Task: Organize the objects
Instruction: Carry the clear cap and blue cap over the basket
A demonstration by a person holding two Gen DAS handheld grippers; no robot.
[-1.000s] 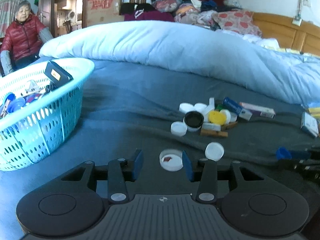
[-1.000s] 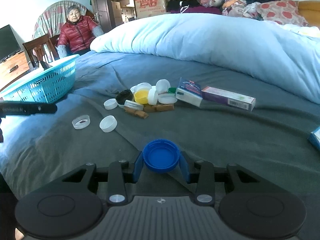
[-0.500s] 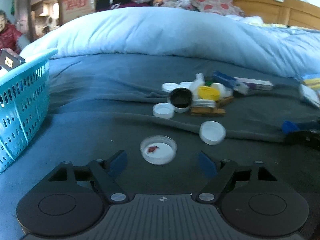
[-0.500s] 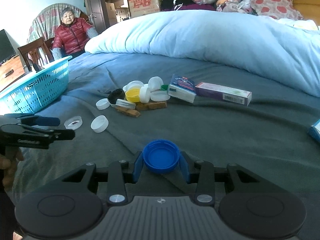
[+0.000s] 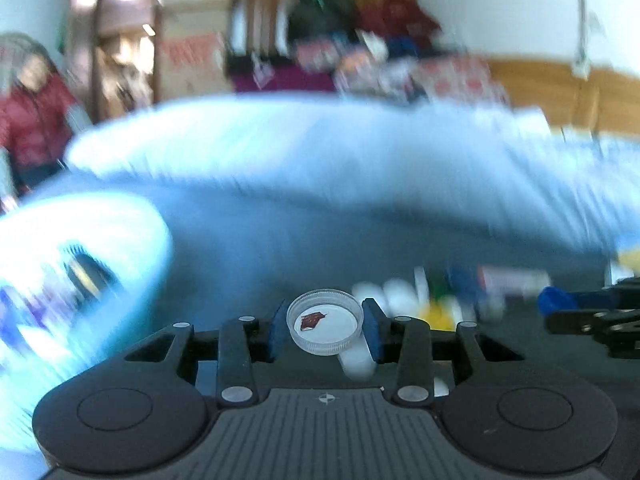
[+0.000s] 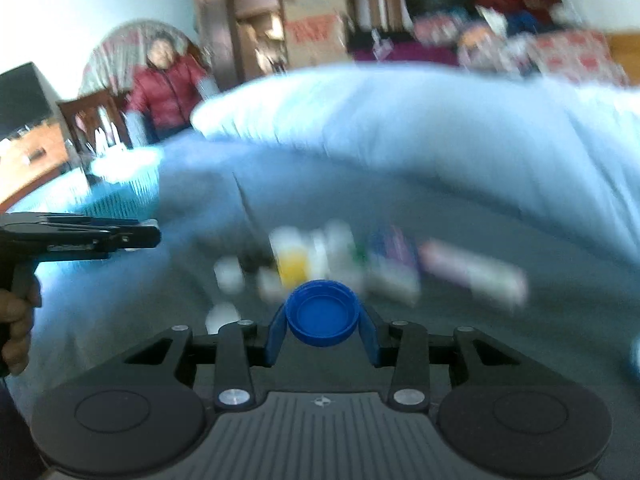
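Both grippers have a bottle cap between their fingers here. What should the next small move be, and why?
Probably carry both caps over to the turquoise basket at left and drop them in. The left gripper is closing on the clear cap, the right gripper clamps the blue cap, and the basket already holds other small items.

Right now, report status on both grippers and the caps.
Left gripper closing on clear cap. Right gripper shut on blue cap. Basket left, path looks clear.
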